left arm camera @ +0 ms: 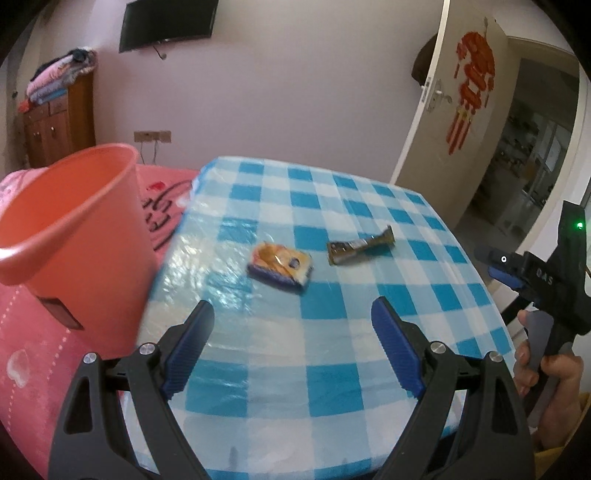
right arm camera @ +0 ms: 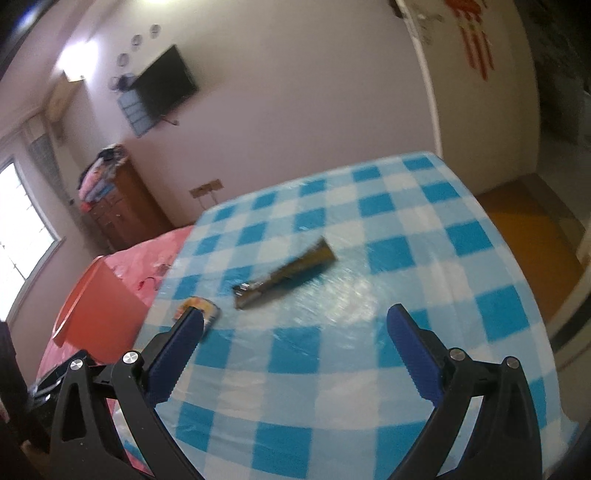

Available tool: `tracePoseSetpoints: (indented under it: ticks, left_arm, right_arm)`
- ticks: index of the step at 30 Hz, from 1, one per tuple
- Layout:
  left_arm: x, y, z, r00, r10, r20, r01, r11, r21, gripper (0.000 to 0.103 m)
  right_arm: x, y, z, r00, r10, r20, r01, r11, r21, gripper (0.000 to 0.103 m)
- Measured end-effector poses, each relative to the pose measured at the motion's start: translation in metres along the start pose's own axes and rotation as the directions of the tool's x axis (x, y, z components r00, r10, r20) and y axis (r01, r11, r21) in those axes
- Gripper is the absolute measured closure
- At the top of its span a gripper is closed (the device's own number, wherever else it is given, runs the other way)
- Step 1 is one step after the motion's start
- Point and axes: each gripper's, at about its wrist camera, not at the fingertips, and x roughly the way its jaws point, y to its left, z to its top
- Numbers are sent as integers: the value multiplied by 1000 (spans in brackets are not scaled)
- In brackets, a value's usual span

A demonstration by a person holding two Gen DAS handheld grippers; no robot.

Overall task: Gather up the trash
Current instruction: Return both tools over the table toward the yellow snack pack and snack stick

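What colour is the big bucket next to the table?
The bucket is a plain salmon-orange. It shows best in the left wrist view.

place: you're in a home bedroom
cues: wall TV (left arm camera: 168, 24), wooden cabinet (left arm camera: 55, 125), pink bedspread (left arm camera: 26, 343), checked table (left arm camera: 332, 332)

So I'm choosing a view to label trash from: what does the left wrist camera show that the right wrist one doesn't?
Only the left wrist view shows the snack packet whole, the bin's opening, and the right hand-held gripper from outside. Only the right wrist view shows the window. Both share the checked tablecloth, the brown wrapper and open jaws with nothing between them.
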Motion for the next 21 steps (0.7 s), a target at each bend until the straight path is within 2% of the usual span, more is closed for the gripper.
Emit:
tracePoseSetpoints:
  ticks: [4,9,16,21]
  left_arm:
    - [19,1,-3,998,-22,-52,20,999,-38,16]
    - [48,7,-2,993,-49,-105,35,992,-125,16]
    - [97,8,5,982,-34,-186,-3,981,-194,17]
    - [125,12,18,979,-22,-203,-31,967,-251,18]
  right_arm:
    - [5,-9,-2,999,-23,-27,23,1000,5,5]
    - [28,-18,0,996,14,-92,-10,999,47,5]
    - [59,-21,3,989,78,-127,-62,991,120,5]
    - [76,-10,12,986,100,-136,-86,991,106,5]
